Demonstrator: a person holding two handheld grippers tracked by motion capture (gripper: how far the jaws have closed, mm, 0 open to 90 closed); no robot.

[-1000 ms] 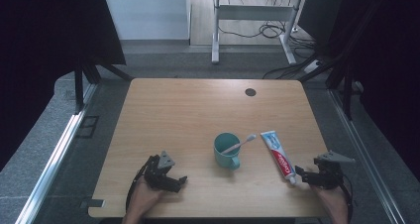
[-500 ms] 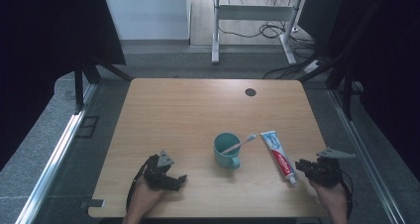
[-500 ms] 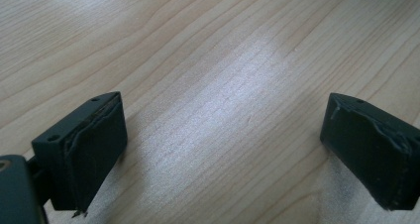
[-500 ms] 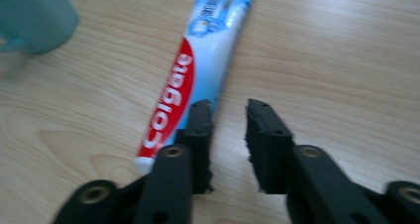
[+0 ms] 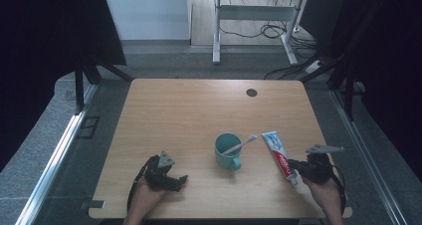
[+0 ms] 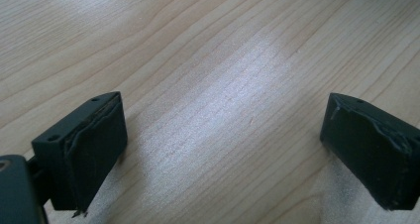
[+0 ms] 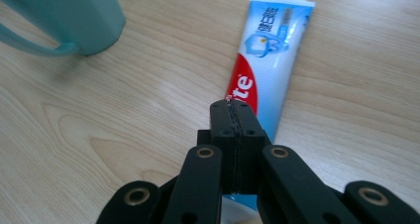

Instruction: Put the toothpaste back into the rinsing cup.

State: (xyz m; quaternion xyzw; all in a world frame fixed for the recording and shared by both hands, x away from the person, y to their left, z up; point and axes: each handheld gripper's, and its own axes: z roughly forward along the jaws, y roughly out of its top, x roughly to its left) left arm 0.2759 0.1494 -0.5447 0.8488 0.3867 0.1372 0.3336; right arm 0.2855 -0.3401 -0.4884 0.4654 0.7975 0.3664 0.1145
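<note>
At five o'clock on the table (image 5: 199, 105), the right gripper (image 5: 297, 166) has just closed; its jaws meet flat over the near end of the toothpaste tube (image 7: 267, 60), though whether they pinch it is hard to say. At seven o'clock the left gripper (image 5: 180, 181) stands wide open, holding nothing. Farther in, at centre, sits the green cup (image 5: 228, 150) with a toothbrush (image 5: 245, 142).

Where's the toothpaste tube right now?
In the high view the red, white and blue toothpaste tube lies flat, right of the teal mug, its near end at the right claw.
</note>
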